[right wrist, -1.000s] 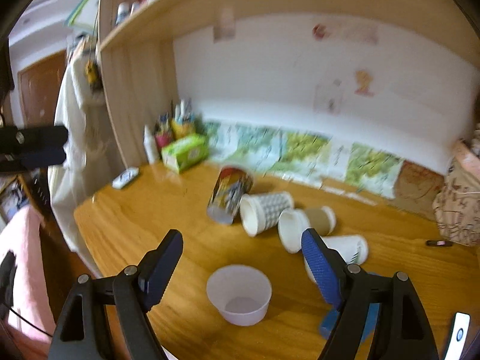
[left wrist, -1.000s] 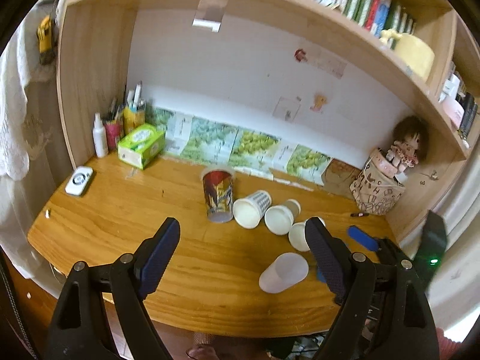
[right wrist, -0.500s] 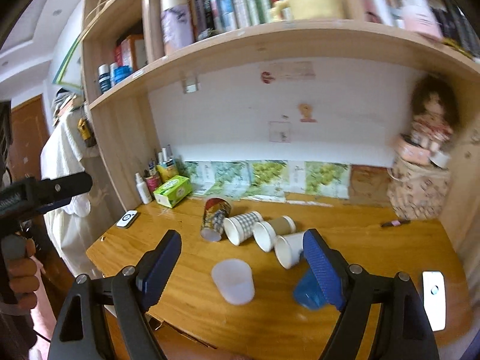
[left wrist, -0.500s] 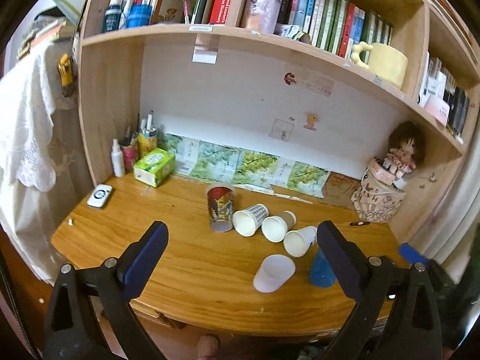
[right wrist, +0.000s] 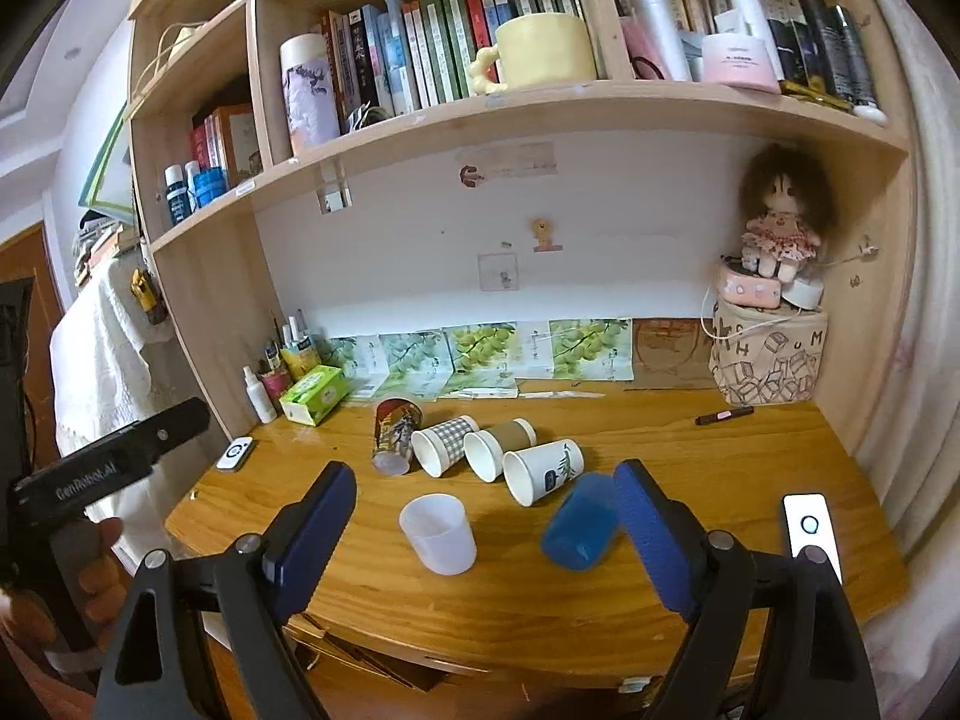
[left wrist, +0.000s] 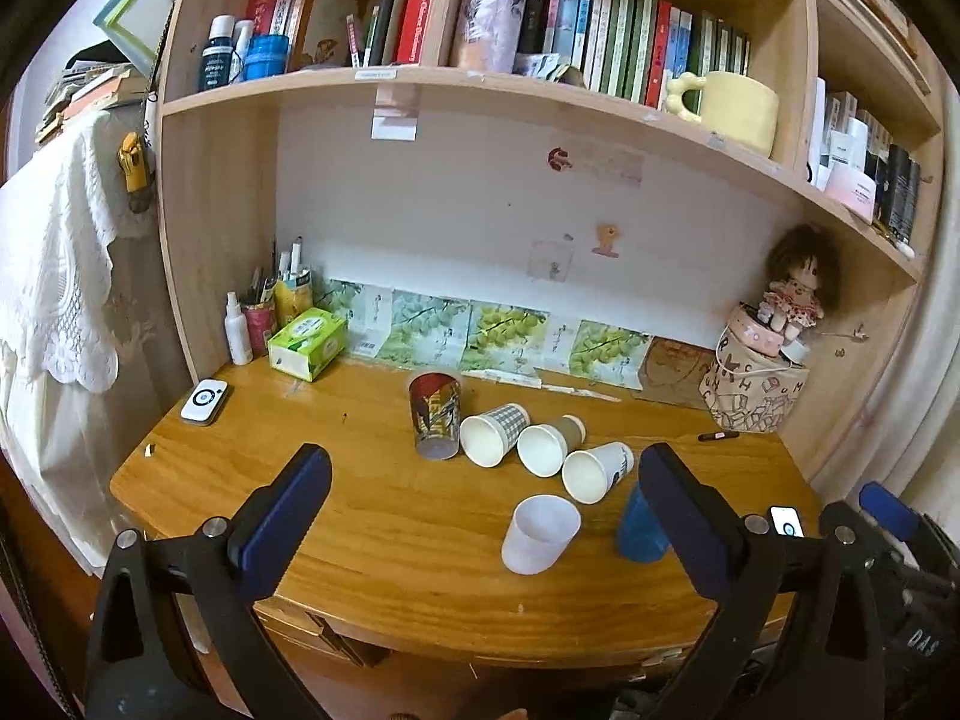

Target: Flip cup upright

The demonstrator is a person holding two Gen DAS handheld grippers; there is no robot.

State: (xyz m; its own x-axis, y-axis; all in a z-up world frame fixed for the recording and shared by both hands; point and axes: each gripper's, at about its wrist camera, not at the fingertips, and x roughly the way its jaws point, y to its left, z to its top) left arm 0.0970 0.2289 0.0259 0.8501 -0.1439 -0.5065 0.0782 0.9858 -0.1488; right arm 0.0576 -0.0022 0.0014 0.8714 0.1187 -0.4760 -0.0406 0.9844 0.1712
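Observation:
Several cups lie on their sides in a row on the wooden desk: a red printed cup, a checked cup, a brown-sleeved cup and a white cup. A translucent white cup stands upright in front of them, and a blue cup stands upside down beside it. The same cups show in the right wrist view, with the translucent cup and the blue cup. My left gripper and right gripper are open, empty, held back off the desk's front edge.
A green tissue box, pen holders and a spray bottle stand at the back left. A white remote lies left. A patterned bag with a doll stands back right. A phone lies at the right. Bookshelves hang overhead.
Both grippers have pulled back and up from the desk, so the cups look smaller and farther. The cups have not moved. Both grippers stay open.

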